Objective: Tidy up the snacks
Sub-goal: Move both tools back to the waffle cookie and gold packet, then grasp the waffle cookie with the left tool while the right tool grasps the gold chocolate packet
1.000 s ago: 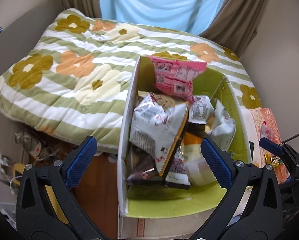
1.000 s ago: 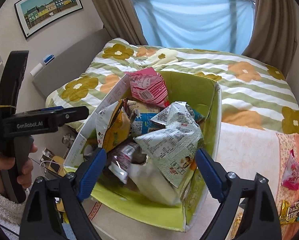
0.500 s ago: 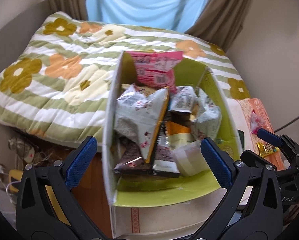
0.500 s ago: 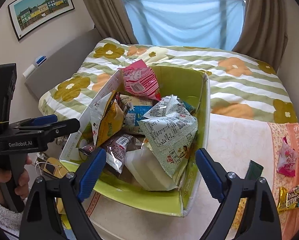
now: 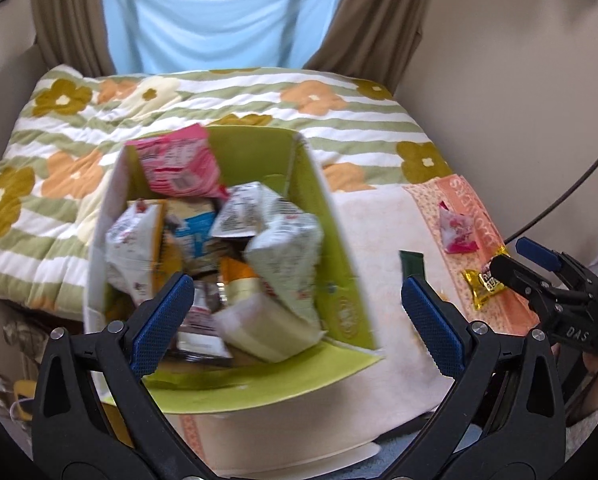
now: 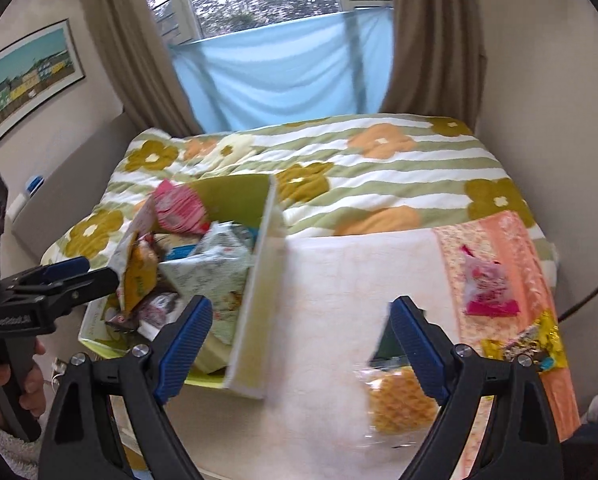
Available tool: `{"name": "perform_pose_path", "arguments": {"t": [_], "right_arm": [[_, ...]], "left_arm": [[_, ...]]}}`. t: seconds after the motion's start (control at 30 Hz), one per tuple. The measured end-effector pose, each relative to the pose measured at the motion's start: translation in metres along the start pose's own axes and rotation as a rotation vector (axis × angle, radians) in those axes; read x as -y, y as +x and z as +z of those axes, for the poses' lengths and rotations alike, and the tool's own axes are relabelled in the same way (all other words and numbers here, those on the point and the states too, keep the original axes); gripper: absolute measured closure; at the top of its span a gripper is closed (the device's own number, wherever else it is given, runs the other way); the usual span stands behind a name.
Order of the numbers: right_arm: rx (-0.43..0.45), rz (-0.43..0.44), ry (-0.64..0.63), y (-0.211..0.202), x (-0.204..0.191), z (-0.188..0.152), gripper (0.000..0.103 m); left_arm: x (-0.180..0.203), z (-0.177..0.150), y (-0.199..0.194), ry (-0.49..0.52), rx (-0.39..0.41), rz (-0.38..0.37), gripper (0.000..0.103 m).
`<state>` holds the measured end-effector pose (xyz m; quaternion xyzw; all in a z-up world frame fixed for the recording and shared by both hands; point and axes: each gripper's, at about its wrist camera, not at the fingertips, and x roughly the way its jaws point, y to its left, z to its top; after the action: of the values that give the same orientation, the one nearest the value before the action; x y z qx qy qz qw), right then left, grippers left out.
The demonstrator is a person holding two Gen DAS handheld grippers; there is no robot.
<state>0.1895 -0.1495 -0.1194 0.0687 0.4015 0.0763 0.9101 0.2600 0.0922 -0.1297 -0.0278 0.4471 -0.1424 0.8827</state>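
While both grippers, left [image 5: 295,300] and right [image 6: 301,338], gape empty, only the right wrist shows the waffle packet [image 6: 401,398].

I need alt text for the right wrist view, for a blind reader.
The open right gripper hovers over a pale cloth, holding nothing. Left is a green box full of snack packets; right lie a pink packet and a waffle snack.

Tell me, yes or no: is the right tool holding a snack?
No: in the right wrist view the right tool stands open and empty above the cloth, with the waffle snack pack lying loose below it.
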Motion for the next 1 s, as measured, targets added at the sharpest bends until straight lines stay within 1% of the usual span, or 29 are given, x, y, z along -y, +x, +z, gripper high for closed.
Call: {"name": "perform_pose_path", "arguments": {"t": [0.13,0.2,0.23,0.33,0.4,0.47,0.57,0.67,0.73,0.8,0.87,0.93,1.0], "right_arm": [[-0.020,-0.032,0.014,-0.009,0.051,-0.002,0.014],[-0.038,-0.050,-0.002,-0.014,0.075,-0.005,0.014],[-0.050,-0.058,-0.014,-0.016,0.087,-0.006,0.014],[-0.075,-0.074,-0.032,-0.021,0.124,-0.011,0.014],[-0.096,-0.078,-0.048,-0.021,0.146,-0.016,0.014],[-0.123,-0.084,-0.091,-0.020,0.164,-0.021,0.014],[-0.162,-0.055,-0.164,-0.015,0.185,-0.027,0.014],[-0.223,-0.020,-0.238,-0.002,0.200,-0.030,0.014],[-0.259,0.025,-0.300,0.008,0.206,-0.032,0.014],[-0.315,0.058,-0.382,0.022,0.212,-0.033,0.014],[-0.369,0.065,-0.451,0.035,0.215,-0.032,0.014],[-0.442,0.069,-0.497,0.050,0.218,-0.031,0.014],[-0.492,0.092,-0.564,0.059,0.218,-0.033,0.014]], "left_arm": [[0.047,0.001,0.014,-0.001,-0.022,-0.025,0.000],[0.076,0.000,0.026,0.003,-0.042,-0.029,0.000],[0.084,-0.001,0.029,0.003,-0.048,-0.029,0.000],[0.117,-0.007,0.049,-0.006,-0.087,-0.030,0.000],[0.137,-0.015,0.067,-0.028,-0.129,-0.030,0.000],[0.154,-0.025,0.085,-0.057,-0.166,-0.026,0.000],[0.171,-0.040,0.106,-0.098,-0.206,-0.008,0.000],[0.183,-0.057,0.129,-0.157,-0.258,-0.002,0.000],[0.188,-0.068,0.145,-0.185,-0.291,0.004,0.000],[0.195,-0.079,0.159,-0.196,-0.327,0.023,0.000],[0.200,-0.089,0.172,-0.200,-0.356,0.048,0.000],[0.205,-0.098,0.184,-0.197,-0.382,0.062,0.000],[0.207,-0.102,0.193,-0.190,-0.406,0.073,0.000]]}}
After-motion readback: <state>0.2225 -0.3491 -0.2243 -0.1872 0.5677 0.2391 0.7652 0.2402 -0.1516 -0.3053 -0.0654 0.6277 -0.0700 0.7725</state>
